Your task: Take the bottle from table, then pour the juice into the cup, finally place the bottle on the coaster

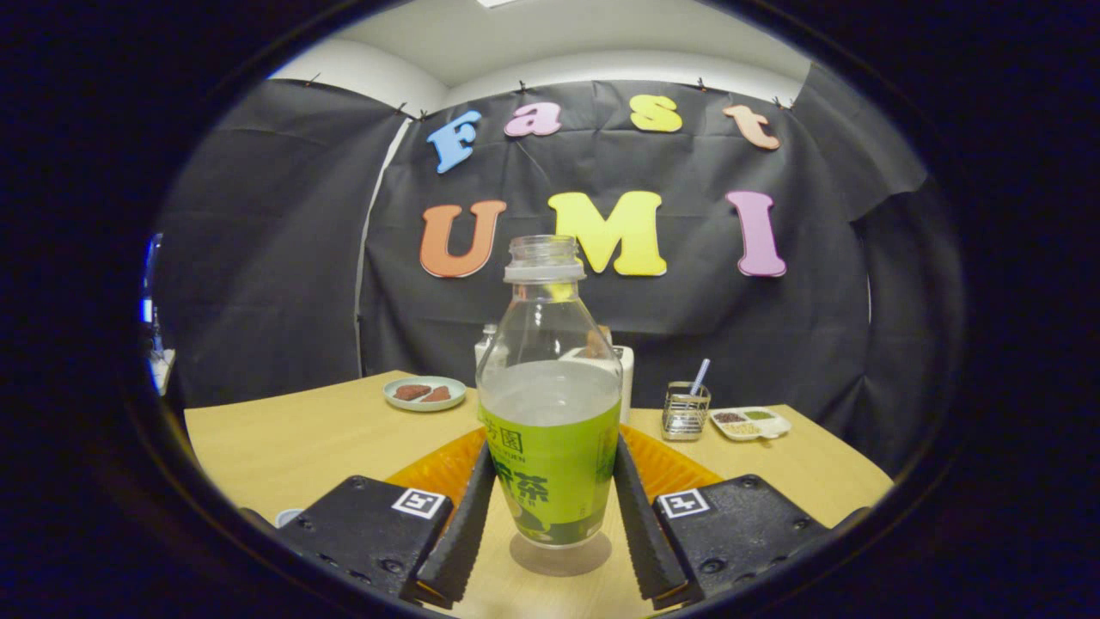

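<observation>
A clear, uncapped bottle (pixel 550 378) with a green label stands upright between my fingers, about half full of pale liquid. My gripper (pixel 553 447) is shut on it, one finger pressing each side of the label. The bottle's base sits right over a round shadow on the wooden table (pixel 301 447); I cannot tell whether it touches the top. An orange ribbed mat (pixel 675 468) lies just behind the bottle, partly hidden by it and my fingers. A sliver of a pale cup rim (pixel 288 516) peeks out beside my left finger's block.
Beyond the bottle are a small green plate (pixel 424 393) with brown pieces, a white box (pixel 626 378), a wire holder (pixel 686 411) with a straw, and a divided white dish (pixel 750 423) of grains. The table ends at the black cloth wall.
</observation>
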The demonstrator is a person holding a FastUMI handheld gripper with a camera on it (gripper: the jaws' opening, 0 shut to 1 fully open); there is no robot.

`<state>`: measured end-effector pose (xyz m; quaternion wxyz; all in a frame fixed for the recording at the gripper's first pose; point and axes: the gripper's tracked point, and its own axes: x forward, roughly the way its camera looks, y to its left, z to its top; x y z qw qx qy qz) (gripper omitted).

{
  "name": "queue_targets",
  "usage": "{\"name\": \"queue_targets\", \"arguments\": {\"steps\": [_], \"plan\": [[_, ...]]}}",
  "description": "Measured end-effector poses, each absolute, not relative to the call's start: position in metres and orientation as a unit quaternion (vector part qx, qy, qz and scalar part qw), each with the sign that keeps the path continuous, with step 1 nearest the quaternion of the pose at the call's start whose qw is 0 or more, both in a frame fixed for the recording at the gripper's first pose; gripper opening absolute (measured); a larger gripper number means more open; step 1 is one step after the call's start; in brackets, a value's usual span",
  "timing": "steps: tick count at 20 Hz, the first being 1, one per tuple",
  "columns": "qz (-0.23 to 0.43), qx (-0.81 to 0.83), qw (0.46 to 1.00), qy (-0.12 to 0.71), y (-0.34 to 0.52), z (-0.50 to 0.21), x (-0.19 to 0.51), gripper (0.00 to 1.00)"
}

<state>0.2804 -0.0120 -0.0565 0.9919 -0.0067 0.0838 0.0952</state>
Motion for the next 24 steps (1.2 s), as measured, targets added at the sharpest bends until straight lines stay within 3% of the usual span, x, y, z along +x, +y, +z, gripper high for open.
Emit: {"name": "queue_targets", "arguments": {"steps": [18,24], "plan": [[0.09,-0.018,0.986,0.138,-0.01,-0.125,0.304,0.81],[0.082,-0.008,0.987,0.139,-0.012,-0.131,0.301,0.98]]}}
